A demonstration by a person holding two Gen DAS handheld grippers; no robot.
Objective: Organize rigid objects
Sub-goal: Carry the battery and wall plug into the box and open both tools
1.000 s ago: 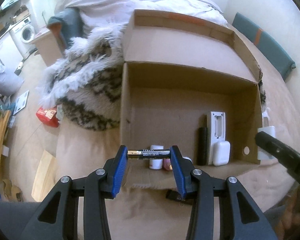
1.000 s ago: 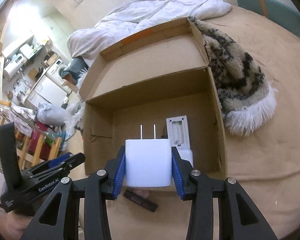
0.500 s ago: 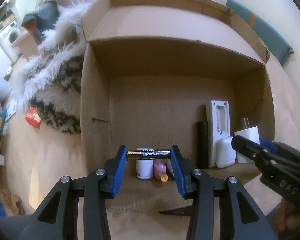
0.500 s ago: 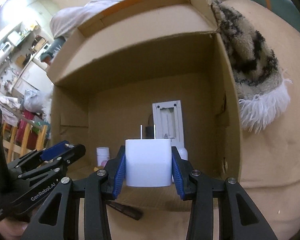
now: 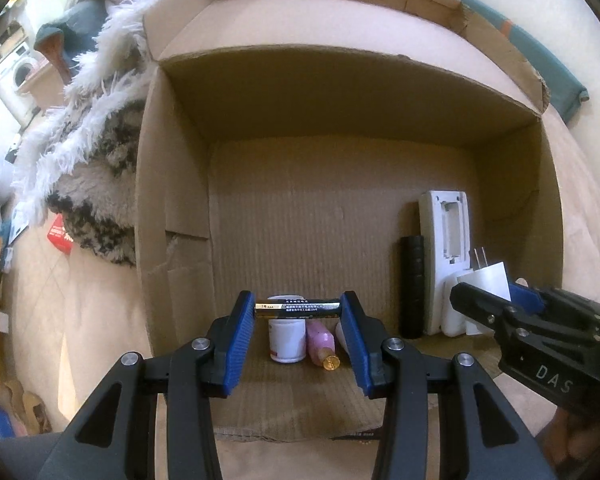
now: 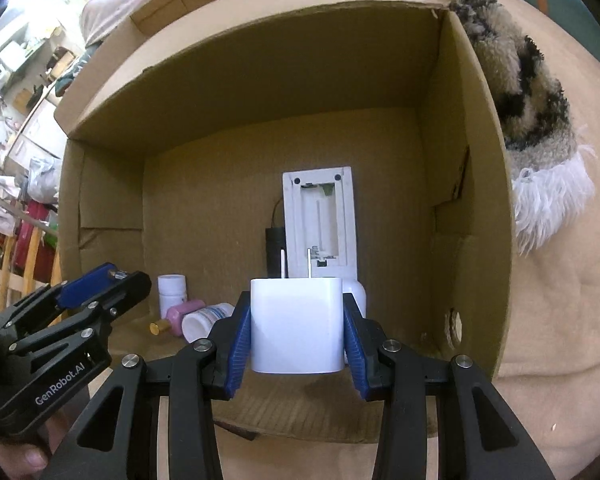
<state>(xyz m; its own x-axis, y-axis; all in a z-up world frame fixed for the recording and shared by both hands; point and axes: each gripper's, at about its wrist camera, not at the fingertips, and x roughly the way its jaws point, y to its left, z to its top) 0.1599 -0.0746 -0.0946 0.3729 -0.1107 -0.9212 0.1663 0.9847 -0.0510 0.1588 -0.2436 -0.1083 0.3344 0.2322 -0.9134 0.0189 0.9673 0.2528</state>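
Observation:
My left gripper [image 5: 299, 312] is shut on a black and gold battery [image 5: 298, 307], held crosswise over the near left floor of the open cardboard box [image 5: 172, 184]. In the right wrist view my right gripper [image 6: 297, 328] is shut on a white plug charger [image 6: 296, 324], prongs pointing forward, over the box's near right part. Below the battery lie a white pill bottle [image 5: 287, 338] and a pink bottle [image 5: 321, 344]. A white remote with its battery bay open [image 6: 320, 224], a black cylinder [image 5: 412, 284] and a white earbud case [image 6: 355, 294] lie at the right.
The box [image 6: 476, 184] rests on a tan bed cover. A shaggy black-and-white blanket [image 5: 96, 160] lies against its left side in the left wrist view. A thin dark object [image 5: 356, 436] pokes out under the near flap. Furniture and a washing machine [image 5: 24, 74] stand in the room beyond.
Both grippers have sunk toward the box and moved forward, so its inside now fills both views. The battery and the charger stay gripped as before.

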